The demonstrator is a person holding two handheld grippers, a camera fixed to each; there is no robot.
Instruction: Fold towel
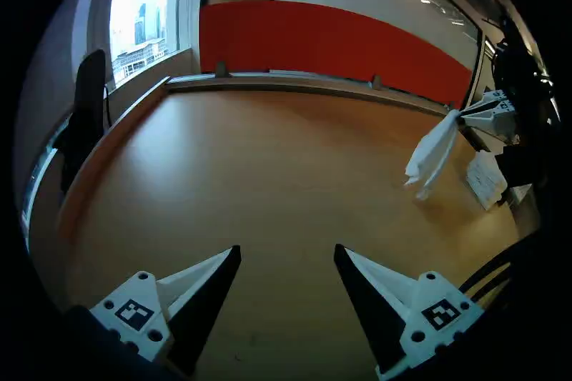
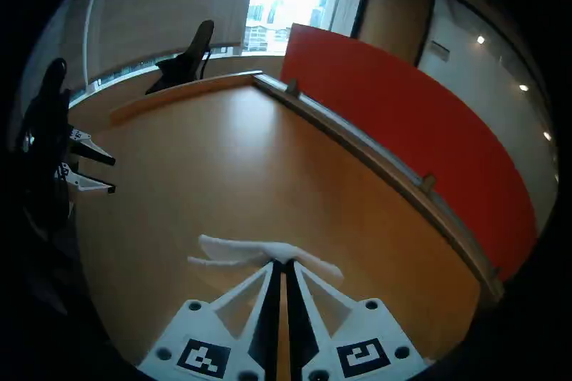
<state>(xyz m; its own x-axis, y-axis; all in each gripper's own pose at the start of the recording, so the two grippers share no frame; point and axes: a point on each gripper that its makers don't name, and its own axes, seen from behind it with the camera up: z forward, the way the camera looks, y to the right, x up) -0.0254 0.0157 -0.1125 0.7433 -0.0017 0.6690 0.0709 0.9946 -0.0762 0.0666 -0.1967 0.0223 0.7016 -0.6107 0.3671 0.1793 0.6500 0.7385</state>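
The left gripper [image 1: 287, 251] has its two fingers spread wide over the wooden table [image 1: 272, 166], with one square black-and-white marker [image 1: 134, 312] on each. Ahead to its right, the right gripper [image 2: 284, 263] pinches the one white towel [image 2: 264, 252] between pressed-together fingertips, the cloth hanging below them. One printed sheet [image 1: 486, 179] lies just past it, its writing too small to read.

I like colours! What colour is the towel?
The towel is white, clearest in left gripper view.

left gripper [image 1: 286, 248] spread wide, right gripper [image 2: 284, 264] pinched.
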